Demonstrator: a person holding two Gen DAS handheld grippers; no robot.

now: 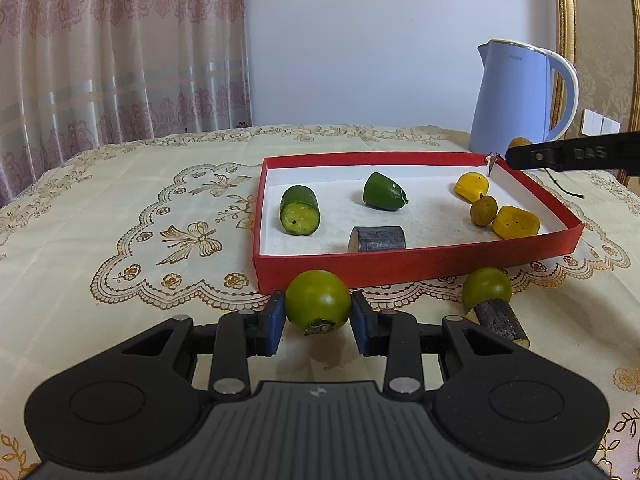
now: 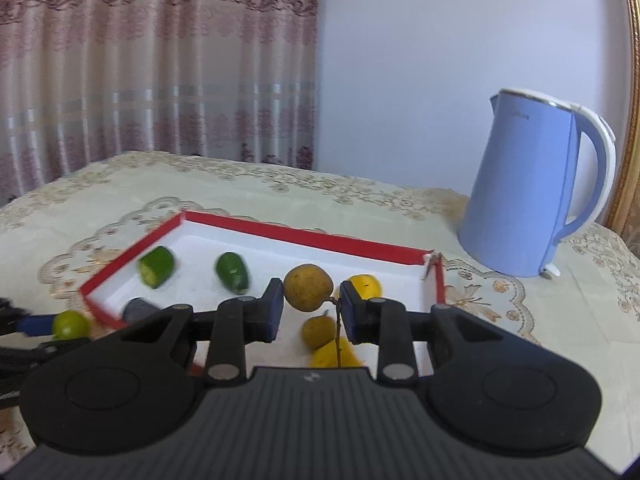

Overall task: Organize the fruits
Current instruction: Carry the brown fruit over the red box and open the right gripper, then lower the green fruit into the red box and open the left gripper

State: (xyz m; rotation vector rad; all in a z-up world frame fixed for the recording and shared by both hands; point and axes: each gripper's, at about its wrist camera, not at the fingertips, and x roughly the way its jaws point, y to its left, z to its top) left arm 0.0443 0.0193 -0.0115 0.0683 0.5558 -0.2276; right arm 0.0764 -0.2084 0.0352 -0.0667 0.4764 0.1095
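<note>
Left fingers: the blue pads (image 1: 273,322) of the left gripper (image 1: 318,320) flank a round green fruit (image 1: 318,306) on the cloth just in front of the red tray (image 1: 420,266); they sit at its sides, but whether they press it firmly I cannot tell.
Right fingers: the right gripper (image 2: 312,308) carries a brownish-yellow round fruit (image 2: 308,287) above the tray; the left pad touches it and its thin stem reaches the right pad, so the fingers look clenched on it.
Done so far: the tray already holds two green cucumber-like pieces (image 1: 300,215), a dark grey cylinder (image 1: 377,239), two yellow chunks (image 1: 515,222) and a small brown fruit (image 1: 483,210).
Left to do: by my reading, both gripped fruits must go in, plus a second green fruit (image 1: 486,285) and a bark-covered stick (image 1: 500,322) lying outside the front wall.
Shapes and textures: glossy smooth spheres that may roll; cut pieces have flat faces; the tray is thin red card with a white, gritty-looking floor.
Surroundings: embroidered cream tablecloth (image 1: 120,220), smooth blue kettle (image 1: 516,100) behind the tray.
</note>
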